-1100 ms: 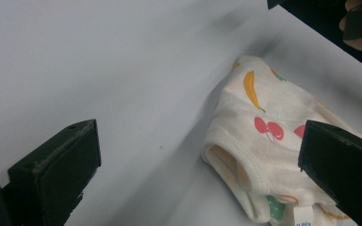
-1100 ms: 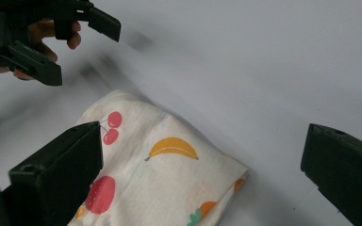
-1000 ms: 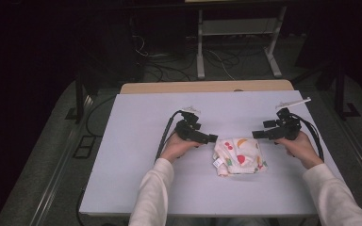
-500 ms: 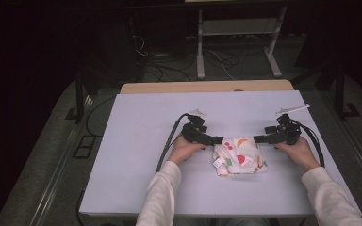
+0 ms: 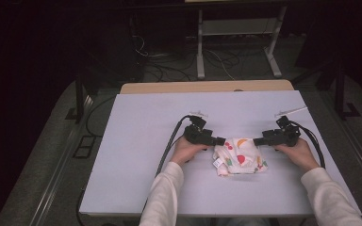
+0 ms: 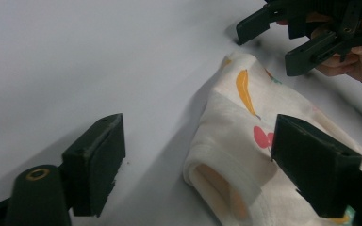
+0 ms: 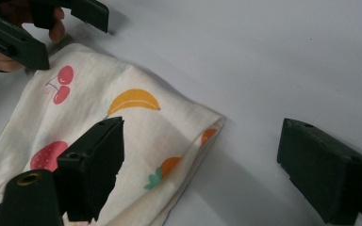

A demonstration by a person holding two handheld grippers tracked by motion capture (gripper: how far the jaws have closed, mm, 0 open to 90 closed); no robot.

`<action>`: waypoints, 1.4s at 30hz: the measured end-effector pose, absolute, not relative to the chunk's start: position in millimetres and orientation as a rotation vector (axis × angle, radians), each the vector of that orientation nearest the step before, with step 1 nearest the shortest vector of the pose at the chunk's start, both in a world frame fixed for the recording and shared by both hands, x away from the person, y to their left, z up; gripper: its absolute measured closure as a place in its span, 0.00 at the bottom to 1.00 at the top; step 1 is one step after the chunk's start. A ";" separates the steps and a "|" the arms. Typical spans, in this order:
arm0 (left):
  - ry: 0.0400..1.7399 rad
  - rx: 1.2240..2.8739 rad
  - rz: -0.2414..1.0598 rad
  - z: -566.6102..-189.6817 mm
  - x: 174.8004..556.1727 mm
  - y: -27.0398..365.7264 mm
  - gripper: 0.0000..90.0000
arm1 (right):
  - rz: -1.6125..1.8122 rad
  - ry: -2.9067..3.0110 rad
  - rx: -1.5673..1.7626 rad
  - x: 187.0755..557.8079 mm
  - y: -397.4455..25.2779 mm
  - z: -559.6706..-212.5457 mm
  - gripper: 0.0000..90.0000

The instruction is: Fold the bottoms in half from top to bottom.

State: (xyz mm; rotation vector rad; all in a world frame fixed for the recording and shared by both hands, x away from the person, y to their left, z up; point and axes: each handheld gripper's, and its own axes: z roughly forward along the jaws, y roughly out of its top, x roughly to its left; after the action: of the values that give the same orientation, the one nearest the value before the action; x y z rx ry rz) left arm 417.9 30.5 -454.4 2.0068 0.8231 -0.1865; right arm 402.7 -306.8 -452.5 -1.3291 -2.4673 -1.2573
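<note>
two tools wide | left tool at cloth left edge | right tool at right edge

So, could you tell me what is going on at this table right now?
A person sits at a white table with a two-jaw gripper in each hand, working on a small folded cloth printed with fruit. The left gripper is at the cloth's left end and the right gripper at its right end. Both have their jaws open, each set around an end of the cloth, and neither has closed on the fabric. The cloth lies flat on the table, not lifted.
</note>
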 end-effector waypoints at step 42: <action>0.769 2.025 -0.214 -454.5 415.1 26.5 0.90 | -1.248 -2.463 -1.269 407.3 -290.6 -449.6 0.95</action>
State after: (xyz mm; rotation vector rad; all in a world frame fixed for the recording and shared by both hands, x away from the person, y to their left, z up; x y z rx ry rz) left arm 415.1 26.5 -454.5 2.0249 0.7689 -0.2137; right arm 407.3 -290.6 -449.6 -1.2689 -2.4634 -1.2485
